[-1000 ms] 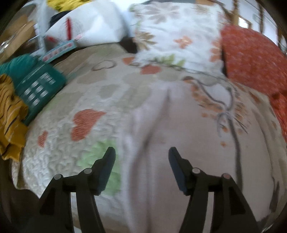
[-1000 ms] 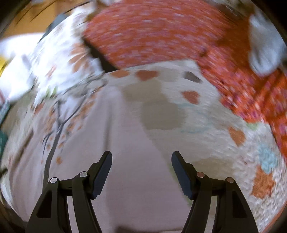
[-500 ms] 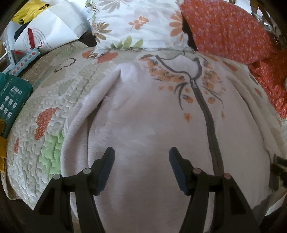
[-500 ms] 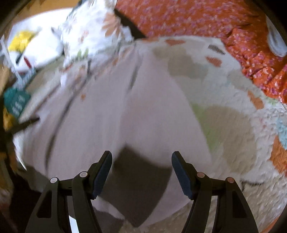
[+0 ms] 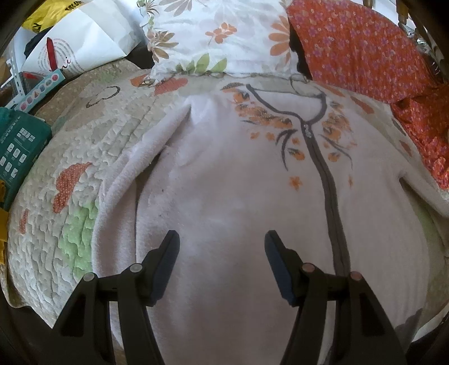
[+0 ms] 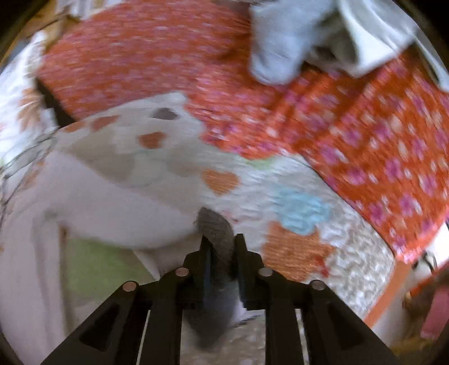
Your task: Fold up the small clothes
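Your fleece jacket (image 5: 224, 174) lies flat on the bed quilt (image 5: 56, 213), soft and light. Right gripper (image 6: 221, 250) pinches its grey cuff (image 6: 217, 227); left gripper (image 5: 221, 250) hovers wide open, empty. Grip hems.

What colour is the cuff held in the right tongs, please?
Grey cuff, clearest in the right wrist view.

A: Can any lettering be read?

B: Ahead and to the far left of the left gripper, black capitals ending "LLY" are seen on a yellow bag (image 5: 53, 11). The small print on the green box (image 5: 19, 146) is too small to be read.
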Demonstrator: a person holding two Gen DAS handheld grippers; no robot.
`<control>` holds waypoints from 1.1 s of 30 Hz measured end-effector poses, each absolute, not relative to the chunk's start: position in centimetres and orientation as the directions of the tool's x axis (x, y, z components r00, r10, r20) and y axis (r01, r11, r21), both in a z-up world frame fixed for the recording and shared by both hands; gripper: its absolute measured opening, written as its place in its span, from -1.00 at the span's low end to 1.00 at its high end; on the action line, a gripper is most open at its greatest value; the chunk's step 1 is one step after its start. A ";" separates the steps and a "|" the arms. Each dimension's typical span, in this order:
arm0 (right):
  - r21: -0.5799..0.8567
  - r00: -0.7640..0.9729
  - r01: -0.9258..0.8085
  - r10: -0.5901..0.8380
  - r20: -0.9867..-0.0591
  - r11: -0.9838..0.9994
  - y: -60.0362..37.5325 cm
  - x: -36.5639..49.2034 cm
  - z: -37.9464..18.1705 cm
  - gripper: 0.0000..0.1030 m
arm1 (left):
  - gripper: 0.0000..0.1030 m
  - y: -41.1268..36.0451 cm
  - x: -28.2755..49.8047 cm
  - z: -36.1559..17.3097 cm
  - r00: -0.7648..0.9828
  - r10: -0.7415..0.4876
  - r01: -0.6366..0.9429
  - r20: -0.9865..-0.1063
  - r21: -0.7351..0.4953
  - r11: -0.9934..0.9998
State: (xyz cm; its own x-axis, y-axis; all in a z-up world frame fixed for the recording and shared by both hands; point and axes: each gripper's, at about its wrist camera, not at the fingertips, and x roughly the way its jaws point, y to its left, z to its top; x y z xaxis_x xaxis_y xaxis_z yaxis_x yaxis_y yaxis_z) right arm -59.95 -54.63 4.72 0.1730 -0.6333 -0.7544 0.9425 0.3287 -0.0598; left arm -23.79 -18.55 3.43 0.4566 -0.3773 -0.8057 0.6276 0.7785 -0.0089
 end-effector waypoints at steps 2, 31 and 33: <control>-0.017 0.213 0.937 -0.612 -0.762 0.348 -54.4 -59.8 4.6 -0.54 | 0.21 -18.5 -23.8 3.4 0.458 -0.379 0.625 -0.804 -0.012 0.780; -0.009 0.424 0.780 -0.538 -0.729 0.626 -47.2 -50.6 4.4 0.03 | -0.91 -7.3 -16.5 3.0 0.438 -0.285 0.395 -0.853 -0.102 0.913; -0.017 0.427 0.775 -0.542 -0.723 0.632 -46.9 -50.3 4.5 0.04 | -0.91 -6.3 -15.4 4.4 0.582 -0.124 0.273 -0.804 0.050 0.961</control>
State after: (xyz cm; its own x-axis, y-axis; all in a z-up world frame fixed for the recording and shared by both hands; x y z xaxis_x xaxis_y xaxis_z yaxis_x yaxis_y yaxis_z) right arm -50.31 -46.89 4.54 0.4272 -0.5425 -0.7234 0.7747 0.6321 -0.0165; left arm -15.38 -6.26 4.36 0.5822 -0.1239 -0.8036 0.2731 0.9607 0.0497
